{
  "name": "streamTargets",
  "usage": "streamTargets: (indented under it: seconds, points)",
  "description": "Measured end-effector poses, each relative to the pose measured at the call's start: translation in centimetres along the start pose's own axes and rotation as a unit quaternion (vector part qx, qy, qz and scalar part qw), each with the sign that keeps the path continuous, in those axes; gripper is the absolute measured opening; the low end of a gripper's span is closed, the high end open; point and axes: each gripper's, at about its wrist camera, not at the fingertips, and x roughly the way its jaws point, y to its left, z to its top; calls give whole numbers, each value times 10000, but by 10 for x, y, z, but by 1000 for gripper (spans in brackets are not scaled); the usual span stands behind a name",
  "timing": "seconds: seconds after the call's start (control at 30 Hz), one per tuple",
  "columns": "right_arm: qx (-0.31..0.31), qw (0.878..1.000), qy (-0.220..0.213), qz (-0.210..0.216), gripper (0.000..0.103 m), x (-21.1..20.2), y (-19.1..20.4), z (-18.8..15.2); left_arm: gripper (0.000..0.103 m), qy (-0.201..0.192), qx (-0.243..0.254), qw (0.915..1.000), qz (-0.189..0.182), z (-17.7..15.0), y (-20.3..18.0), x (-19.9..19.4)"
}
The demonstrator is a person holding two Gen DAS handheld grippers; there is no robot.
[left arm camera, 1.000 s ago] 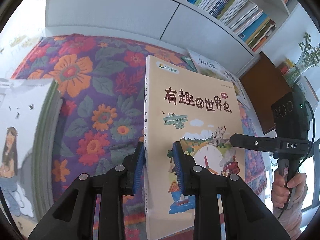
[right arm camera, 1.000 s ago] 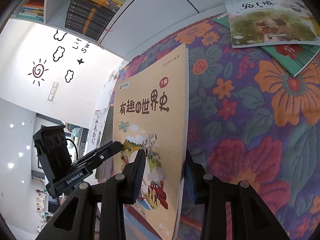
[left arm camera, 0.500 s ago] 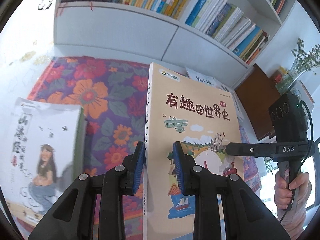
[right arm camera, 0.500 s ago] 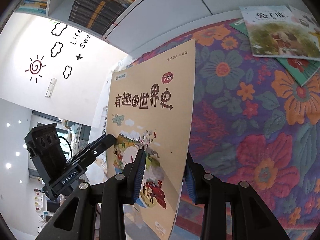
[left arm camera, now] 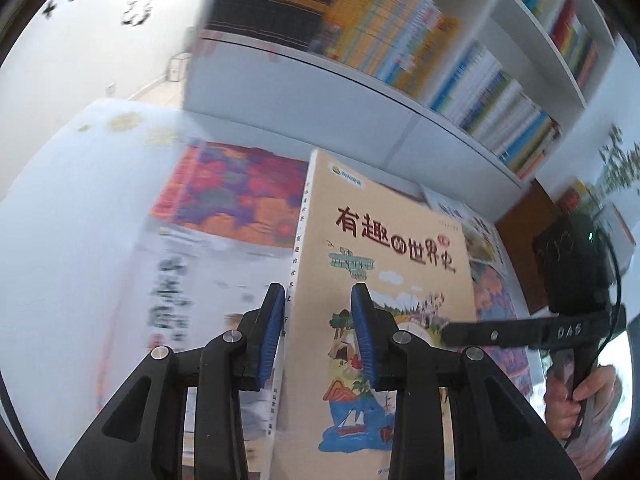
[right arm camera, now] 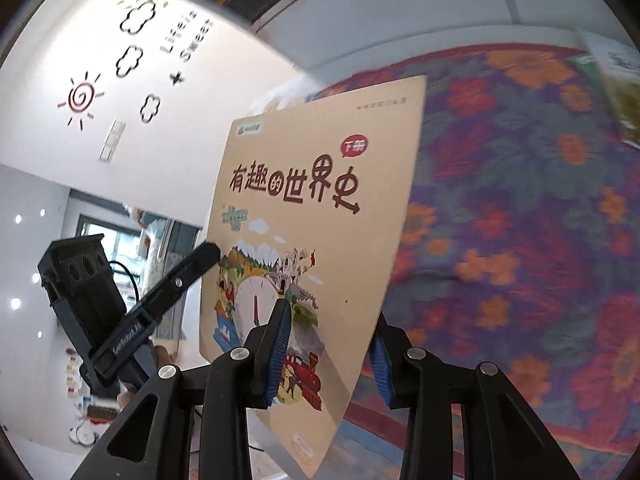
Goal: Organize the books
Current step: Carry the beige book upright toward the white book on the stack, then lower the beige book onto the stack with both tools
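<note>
Tan softcover picture book (left arm camera: pixel 384 280) hangs airborne, clamped between my left gripper (left arm camera: pixel 316 340) and right gripper (right arm camera: pixel 328 354); white bookshelf (left arm camera: pixel 360 76) at twelve o'clock; shelving remains.

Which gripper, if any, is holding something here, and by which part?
Both grip the tan book: the left gripper straddles its spine edge, jaws just easing open, while the right gripper clamps the opposite, open edge near a lower corner.
</note>
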Motion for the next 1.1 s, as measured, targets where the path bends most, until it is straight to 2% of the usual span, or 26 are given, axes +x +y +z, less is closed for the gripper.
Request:
streamTargets:
  seconds: [0.17,0.3,0.37,0.43,0.57,0.83,1.1]
  points:
    - [-140,9993,345,100,37,54,25,12,32,-160,-158,9990,375,0,43,-11]
    - [-179,9972,703,187,37,103,37,21,32,-181,-536,9963,651,-5,85,-4]
    - [-234,9962,822,186,37,119,40,21,32,-70,-656,9952,729,-9,97,5]
    - [-348,9959,833,6,37,131,43,22,32,72,-776,9944,718,-16,111,14]
    - [-347,9953,905,-47,37,141,41,23,32,233,-976,9928,660,-25,125,26]
    - [-534,9948,782,-385,37,153,64,30,32,292,-816,9931,792,-25,122,30]
    - [-694,9936,718,-530,38,154,74,20,32,295,-773,9929,854,-25,122,34]
